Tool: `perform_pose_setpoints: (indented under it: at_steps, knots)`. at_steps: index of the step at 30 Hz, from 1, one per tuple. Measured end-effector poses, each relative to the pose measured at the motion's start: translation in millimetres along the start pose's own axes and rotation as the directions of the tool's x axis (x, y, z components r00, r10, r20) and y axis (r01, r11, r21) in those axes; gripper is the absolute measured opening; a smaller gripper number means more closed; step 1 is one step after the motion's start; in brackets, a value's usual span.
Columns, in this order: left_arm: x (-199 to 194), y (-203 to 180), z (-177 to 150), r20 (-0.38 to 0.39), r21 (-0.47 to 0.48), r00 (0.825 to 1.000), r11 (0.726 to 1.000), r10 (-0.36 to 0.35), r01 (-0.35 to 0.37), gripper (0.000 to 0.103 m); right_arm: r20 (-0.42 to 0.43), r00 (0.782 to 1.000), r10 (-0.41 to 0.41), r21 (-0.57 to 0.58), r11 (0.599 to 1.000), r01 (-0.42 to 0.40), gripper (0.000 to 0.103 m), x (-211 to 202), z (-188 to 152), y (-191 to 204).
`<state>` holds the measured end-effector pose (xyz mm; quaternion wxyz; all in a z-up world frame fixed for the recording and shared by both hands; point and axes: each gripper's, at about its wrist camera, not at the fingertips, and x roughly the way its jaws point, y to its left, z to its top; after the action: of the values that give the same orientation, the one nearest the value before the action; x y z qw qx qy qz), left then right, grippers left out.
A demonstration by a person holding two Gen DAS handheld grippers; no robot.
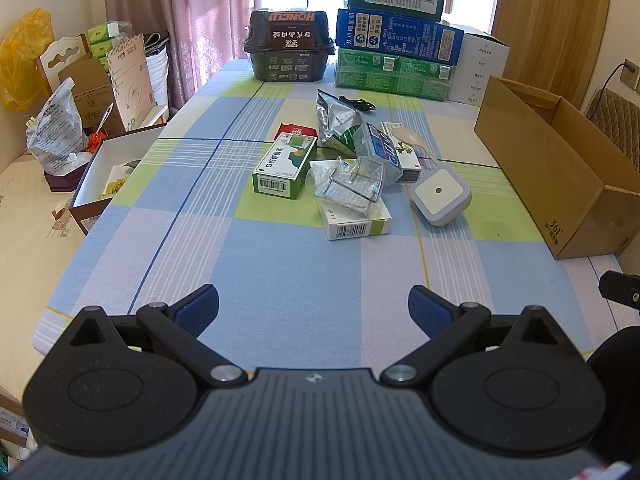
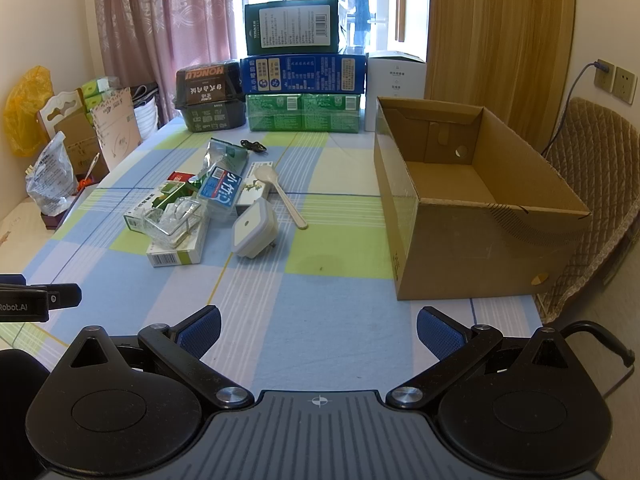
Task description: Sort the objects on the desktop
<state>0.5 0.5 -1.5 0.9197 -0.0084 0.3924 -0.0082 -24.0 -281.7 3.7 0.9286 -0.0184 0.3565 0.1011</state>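
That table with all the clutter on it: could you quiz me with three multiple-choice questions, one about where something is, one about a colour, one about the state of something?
1. Where does the white spoon lie?
A. inside the cardboard box
B. on the tablecloth, between the pile of small items and the cardboard box
C. on top of the stacked cartons

2. What colour is the middle carton in the stack of three at the far end?
A. blue
B. red
C. yellow

3. What state is the cardboard box in?
A. taped shut
B. flattened
C. open on top, nothing visible inside

Answers:
1 B: the spoon rests on the cloth, left of the box.
2 A: blue, between a dark green carton above and a light green one below.
3 C: its bare floor shows in the right wrist view.
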Motion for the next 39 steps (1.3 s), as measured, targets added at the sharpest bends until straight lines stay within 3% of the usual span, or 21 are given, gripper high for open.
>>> perform_pose_setpoints:
  at_steps: [39]
  knots:
    - [-1.1, 0.0, 2.7, -0.031, 0.054, 0.999, 0.998, 0.022, -0.020, 0.100, -0.030, 1.000, 0.005, -0.027, 1.000, -0.006, 0.101, 2.7, 2.2, 0.1]
